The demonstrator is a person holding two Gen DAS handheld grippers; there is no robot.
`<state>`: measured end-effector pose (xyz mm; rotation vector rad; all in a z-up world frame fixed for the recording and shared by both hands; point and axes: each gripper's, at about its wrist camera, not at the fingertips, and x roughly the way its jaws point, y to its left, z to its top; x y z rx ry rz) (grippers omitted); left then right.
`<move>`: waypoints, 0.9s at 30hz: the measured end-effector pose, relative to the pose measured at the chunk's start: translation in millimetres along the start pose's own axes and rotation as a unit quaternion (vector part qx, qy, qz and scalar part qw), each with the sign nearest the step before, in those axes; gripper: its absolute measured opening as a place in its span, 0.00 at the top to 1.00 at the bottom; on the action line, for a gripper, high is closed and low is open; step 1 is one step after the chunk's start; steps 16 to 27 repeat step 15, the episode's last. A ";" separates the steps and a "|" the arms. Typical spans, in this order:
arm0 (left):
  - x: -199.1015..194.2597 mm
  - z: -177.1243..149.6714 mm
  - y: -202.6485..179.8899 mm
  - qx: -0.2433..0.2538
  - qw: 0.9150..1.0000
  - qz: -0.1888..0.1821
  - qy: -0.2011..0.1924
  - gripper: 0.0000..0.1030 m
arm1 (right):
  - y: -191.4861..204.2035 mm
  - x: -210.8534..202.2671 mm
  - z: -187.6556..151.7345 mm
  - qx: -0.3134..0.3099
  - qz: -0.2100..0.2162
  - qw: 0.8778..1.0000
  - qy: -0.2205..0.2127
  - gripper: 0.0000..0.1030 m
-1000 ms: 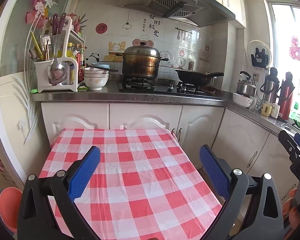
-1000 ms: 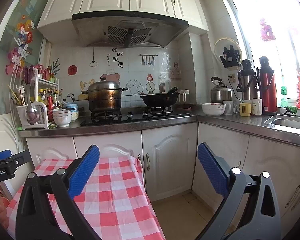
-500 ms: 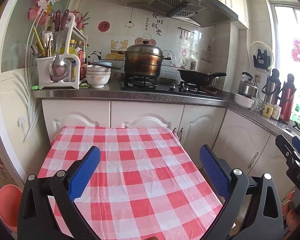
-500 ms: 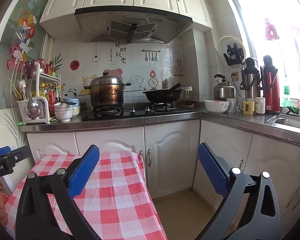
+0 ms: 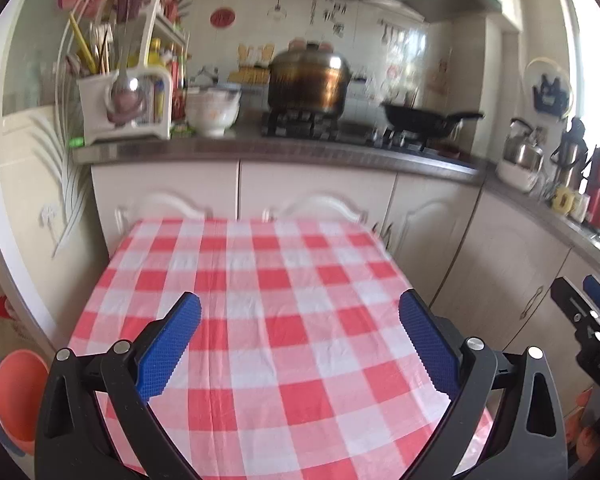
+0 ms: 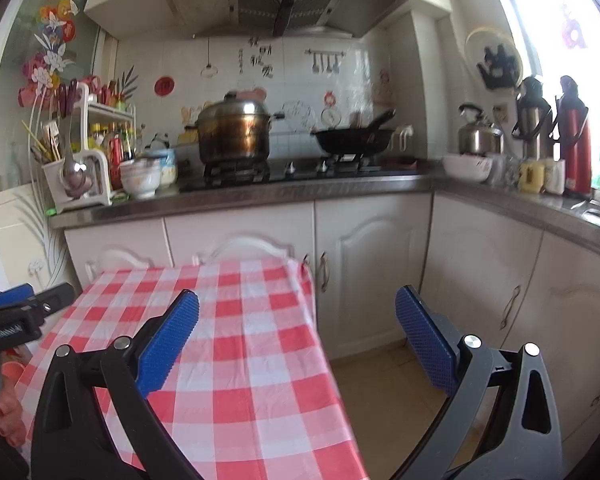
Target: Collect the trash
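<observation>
No trash is showing anywhere on the checked cloth (image 5: pixel 268 320), which is covering the counter (image 6: pixel 256 344) under both tools. The left tool (image 5: pixel 300 344) is hanging over the cloth's middle, jaws spread wide and holding nothing. The right tool (image 6: pixel 296 344) is sitting wide open and empty too, straddling the cloth's right edge above the floor (image 6: pixel 380 408). Behind, a lidded pot (image 6: pixel 234 134) and a wok (image 6: pixel 354 138) are resting on the stove.
</observation>
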<state>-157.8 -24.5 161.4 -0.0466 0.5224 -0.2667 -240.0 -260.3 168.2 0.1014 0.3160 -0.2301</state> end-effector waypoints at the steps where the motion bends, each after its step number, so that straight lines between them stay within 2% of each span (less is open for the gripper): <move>1: 9.2 -4.5 0.4 0.000 1.000 0.005 0.011 0.05 | 1.1 8.7 -3.9 0.001 0.005 1.000 0.012 0.04; 5: 61.9 -29.6 7.4 -0.011 0.997 0.029 0.076 0.05 | 8.1 57.7 -28.5 0.002 0.023 0.996 0.081 0.04; 8: 105.7 -50.5 10.9 -0.007 0.991 0.062 0.118 0.05 | 14.8 92.4 -47.1 -0.006 0.030 0.992 0.126 0.04; 15: 165.3 -76.9 28.6 -0.047 0.979 0.084 0.181 0.05 | 38.6 171.6 -84.6 -0.019 0.052 0.973 0.226 0.04; 27: 165.3 -76.9 28.6 -0.047 0.979 0.084 0.181 0.05 | 38.6 171.6 -84.6 -0.019 0.052 0.973 0.226 0.04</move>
